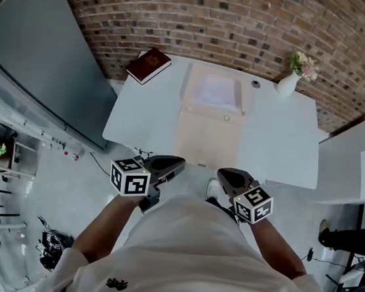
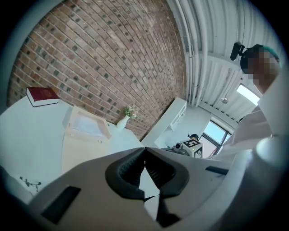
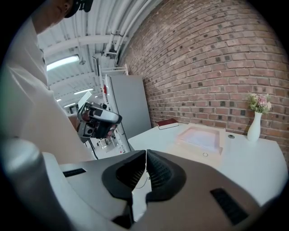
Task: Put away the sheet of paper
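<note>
Brick wall backs the white surface [image 1: 283, 134]. Your left tool [image 1: 180, 163] and right tool [image 1: 221, 174] are both closed and empty, short of its near edge. The sheet of paper [image 1: 214, 90] lies in the tray [image 1: 186, 86], its edges hard to make out.

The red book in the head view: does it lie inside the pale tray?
No, the red book lies on the far left corner of the table, apart from the pale tray.

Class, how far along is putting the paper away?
Done, apparently: a pale sheet lies in the tray on the table. In hand: nothing; left gripper and right gripper are shut, empty, well short of the tray. Left: perhaps nothing.
</note>
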Action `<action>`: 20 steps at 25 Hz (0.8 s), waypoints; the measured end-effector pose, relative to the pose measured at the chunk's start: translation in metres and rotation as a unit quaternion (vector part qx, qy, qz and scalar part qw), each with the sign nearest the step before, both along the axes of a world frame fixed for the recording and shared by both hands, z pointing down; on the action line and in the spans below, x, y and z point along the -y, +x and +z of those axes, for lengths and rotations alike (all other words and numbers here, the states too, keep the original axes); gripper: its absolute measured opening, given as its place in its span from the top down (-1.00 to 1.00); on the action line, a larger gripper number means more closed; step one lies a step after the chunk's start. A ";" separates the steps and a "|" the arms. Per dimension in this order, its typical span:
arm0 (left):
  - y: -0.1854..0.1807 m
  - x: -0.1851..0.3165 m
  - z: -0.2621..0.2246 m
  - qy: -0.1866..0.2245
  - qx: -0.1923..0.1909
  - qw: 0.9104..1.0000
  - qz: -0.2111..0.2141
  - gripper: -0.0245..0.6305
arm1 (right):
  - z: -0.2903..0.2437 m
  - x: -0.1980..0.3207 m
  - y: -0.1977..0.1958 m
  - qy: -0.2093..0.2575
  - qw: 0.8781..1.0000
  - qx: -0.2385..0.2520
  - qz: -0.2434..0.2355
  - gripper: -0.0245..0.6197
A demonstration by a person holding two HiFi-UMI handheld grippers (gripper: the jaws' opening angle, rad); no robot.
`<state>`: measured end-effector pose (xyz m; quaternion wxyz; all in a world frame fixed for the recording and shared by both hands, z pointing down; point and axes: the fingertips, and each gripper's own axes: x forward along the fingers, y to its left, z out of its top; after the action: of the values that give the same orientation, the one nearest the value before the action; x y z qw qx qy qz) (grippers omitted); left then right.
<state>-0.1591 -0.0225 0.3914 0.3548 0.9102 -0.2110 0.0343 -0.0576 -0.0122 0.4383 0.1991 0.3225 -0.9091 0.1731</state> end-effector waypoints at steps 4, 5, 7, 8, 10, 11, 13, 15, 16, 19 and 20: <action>-0.001 -0.017 0.001 0.019 0.015 1.000 0.011 0.85 | -0.005 -0.015 -0.002 0.003 1.000 -0.005 0.001 0.83; -0.002 -0.020 0.001 0.023 0.018 0.999 0.013 0.85 | -0.005 -0.018 -0.003 0.004 1.000 -0.007 0.002 0.83; -0.004 -0.026 -0.001 0.029 0.021 0.999 0.017 0.85 | -0.007 -0.024 -0.005 0.005 1.000 -0.009 0.004 0.83; -0.005 -0.029 -0.001 0.032 0.021 0.999 0.018 0.85 | -0.008 -0.026 -0.006 0.005 1.000 -0.009 0.005 0.83; -0.005 -0.036 -0.002 0.037 0.021 0.999 0.022 0.85 | -0.010 -0.031 -0.008 0.005 1.000 -0.009 0.006 0.83; -0.005 -0.040 -0.003 0.040 0.022 0.999 0.025 0.85 | -0.010 -0.034 -0.009 0.006 1.000 -0.009 0.006 0.83; -0.005 -0.045 -0.004 0.046 0.023 0.998 0.030 0.85 | -0.010 -0.038 -0.010 0.006 1.000 -0.009 0.007 0.83; -0.006 -0.050 -0.006 0.052 0.023 0.998 0.031 0.85 | -0.010 -0.043 -0.011 0.005 1.000 -0.008 0.008 0.83; -0.006 -0.052 -0.006 0.053 0.022 0.998 0.031 0.85 | -0.010 -0.045 -0.011 0.005 1.000 -0.008 0.009 0.83; -0.006 -0.057 -0.008 0.057 0.019 0.998 0.032 0.85 | -0.011 -0.050 -0.010 0.005 1.000 -0.006 0.015 0.83; -0.006 -0.058 -0.009 0.058 0.018 0.998 0.033 0.85 | -0.012 -0.051 -0.008 0.006 1.000 -0.006 0.017 0.83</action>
<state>-0.1653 0.0354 0.3823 0.2964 0.9349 -0.1890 0.0500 -0.0660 0.0386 0.4262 0.1997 0.3398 -0.9034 0.1689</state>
